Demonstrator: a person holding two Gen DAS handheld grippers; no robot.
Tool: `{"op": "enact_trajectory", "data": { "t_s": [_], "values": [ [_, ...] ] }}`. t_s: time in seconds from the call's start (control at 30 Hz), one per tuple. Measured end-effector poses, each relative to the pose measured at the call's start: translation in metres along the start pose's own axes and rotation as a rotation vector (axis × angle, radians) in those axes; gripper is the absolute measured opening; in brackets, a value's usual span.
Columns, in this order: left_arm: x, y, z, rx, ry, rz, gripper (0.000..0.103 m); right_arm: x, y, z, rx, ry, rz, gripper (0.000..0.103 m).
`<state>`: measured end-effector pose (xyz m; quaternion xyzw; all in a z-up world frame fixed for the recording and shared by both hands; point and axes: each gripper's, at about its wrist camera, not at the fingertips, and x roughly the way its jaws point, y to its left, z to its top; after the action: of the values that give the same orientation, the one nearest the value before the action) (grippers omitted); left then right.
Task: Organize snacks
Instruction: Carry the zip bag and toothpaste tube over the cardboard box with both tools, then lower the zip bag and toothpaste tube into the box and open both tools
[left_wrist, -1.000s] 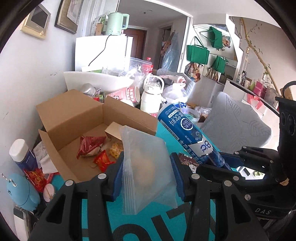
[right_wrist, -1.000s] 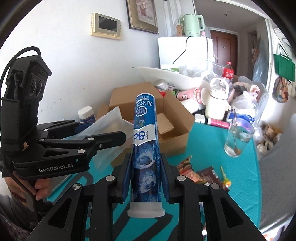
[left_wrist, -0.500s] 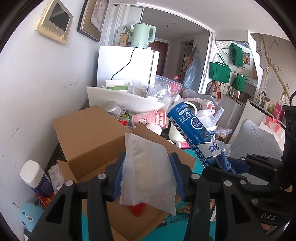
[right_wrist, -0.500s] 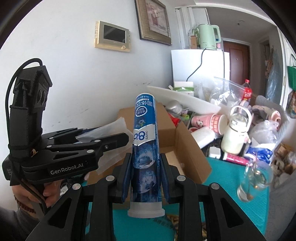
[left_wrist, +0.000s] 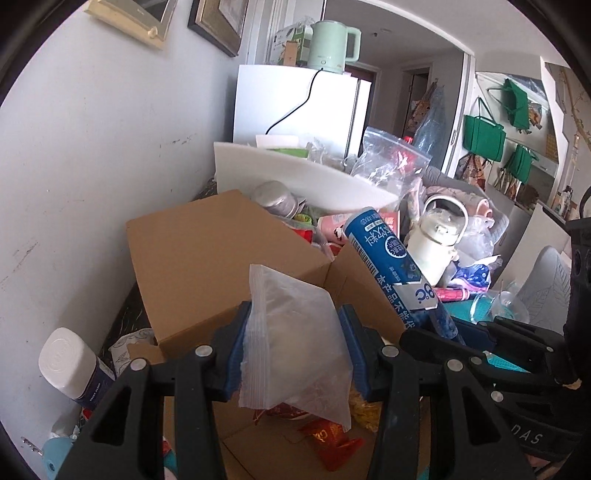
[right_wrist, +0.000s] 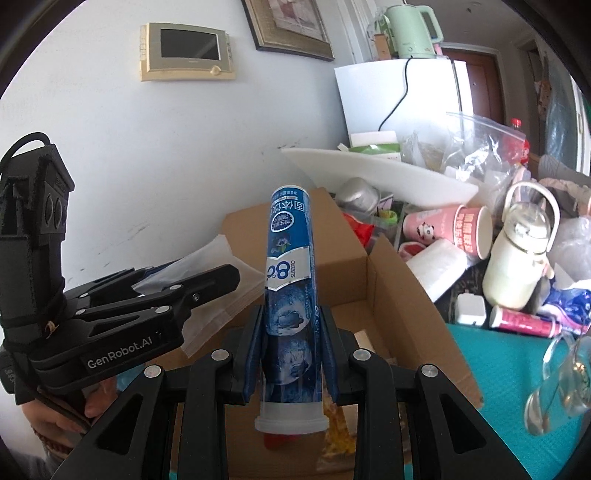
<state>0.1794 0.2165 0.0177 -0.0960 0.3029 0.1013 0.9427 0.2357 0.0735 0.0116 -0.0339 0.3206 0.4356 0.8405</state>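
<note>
My left gripper (left_wrist: 293, 332) is shut on a clear zip bag (left_wrist: 291, 343) with something pale inside, and holds it over the open cardboard box (left_wrist: 207, 266). Red and yellow snack packets (left_wrist: 332, 439) lie on the box floor below. My right gripper (right_wrist: 291, 332) is shut on a tall blue tube (right_wrist: 290, 273) with a white cap, standing upright above the same cardboard box (right_wrist: 402, 288). In the left wrist view the blue tube (left_wrist: 388, 266) leans at the right. The left gripper (right_wrist: 207, 284) with its zip bag (right_wrist: 218, 266) shows at the left of the right wrist view.
Behind the box lie a white tray (left_wrist: 295, 173), pink paper cups (right_wrist: 465, 229), a white jug (right_wrist: 517, 254) and plastic bags. A drinking glass (right_wrist: 557, 384) stands on the teal tabletop (right_wrist: 498, 354) at right. A white-capped bottle (left_wrist: 70, 365) stands left of the box by the wall.
Both grippers have moved forward with their loads, from above the teal tabletop to over the cardboard box. The box and the clutter behind it now look much closer.
</note>
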Motion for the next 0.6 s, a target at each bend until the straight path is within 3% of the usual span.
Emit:
{"op": "enact_trajectory", "data": {
  "t_s": [0.6],
  "values": [
    [0.053,0.004,-0.018,0.025,0.234,0.106,0.046,0.054,-0.021,-0.028,0.020,0.160,-0.080,0.029]
  ]
}}
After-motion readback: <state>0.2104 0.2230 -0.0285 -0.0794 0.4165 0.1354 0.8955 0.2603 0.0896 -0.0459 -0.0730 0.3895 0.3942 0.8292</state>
